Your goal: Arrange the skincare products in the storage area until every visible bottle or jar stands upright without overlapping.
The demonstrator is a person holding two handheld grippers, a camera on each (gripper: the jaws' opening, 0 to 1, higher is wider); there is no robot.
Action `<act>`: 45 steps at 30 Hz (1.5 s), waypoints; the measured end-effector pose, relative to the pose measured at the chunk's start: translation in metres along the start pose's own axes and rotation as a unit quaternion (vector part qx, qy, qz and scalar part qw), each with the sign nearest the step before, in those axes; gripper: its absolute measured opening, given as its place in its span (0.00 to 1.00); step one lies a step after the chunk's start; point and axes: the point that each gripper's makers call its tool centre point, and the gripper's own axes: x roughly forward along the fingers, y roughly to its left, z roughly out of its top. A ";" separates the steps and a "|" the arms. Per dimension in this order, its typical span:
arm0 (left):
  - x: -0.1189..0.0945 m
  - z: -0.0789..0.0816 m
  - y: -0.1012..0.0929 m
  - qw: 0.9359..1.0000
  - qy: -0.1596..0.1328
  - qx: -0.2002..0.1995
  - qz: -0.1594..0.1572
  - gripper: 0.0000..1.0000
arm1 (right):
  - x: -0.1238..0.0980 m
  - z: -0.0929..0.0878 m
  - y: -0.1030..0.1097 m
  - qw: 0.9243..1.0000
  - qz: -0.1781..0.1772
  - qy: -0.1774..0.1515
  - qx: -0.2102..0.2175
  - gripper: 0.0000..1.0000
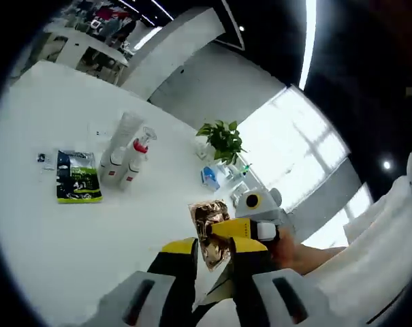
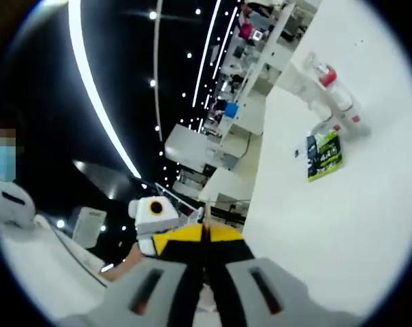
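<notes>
White tabletop (image 1: 69,259) stretches wide under a dark ceiling with bright strip lights, and a tall window glows at its far end.

Taking the dark-and-green pouch (image 1: 77,177) lying flat on the table as the landmark, a cluster of skincare containers (image 1: 124,160) sits just beside it: a white squeeze tube, a small bottle and a spray bottle with a red collar. From these tilted views it cannot be told for certain whether all of them stand upright. A potted plant (image 1: 223,139) and a small blue box (image 1: 209,177) sit well apart from the pouch, toward the window.

Nearer the camera than the pouch, a crinkled gold foil sachet (image 1: 211,231) is held in the air. The left gripper (image 1: 212,255) seems to pinch its lower part, though the contact is not plain. In the left gripper view the other gripper clamps the sachet's side. In the right gripper view the right gripper (image 2: 204,255) has its jaws pressed together on a thin edge of the sachet.

The step in hand looks like carrying or passing the sachet. The next move likely calls for one gripper to let go, then setting it down beside the pouch without overlap.
</notes>
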 end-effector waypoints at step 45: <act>-0.013 0.004 -0.020 0.991 -0.020 -0.092 -0.100 0.00 | 0.013 0.007 0.016 0.998 0.021 0.024 -0.050 0.12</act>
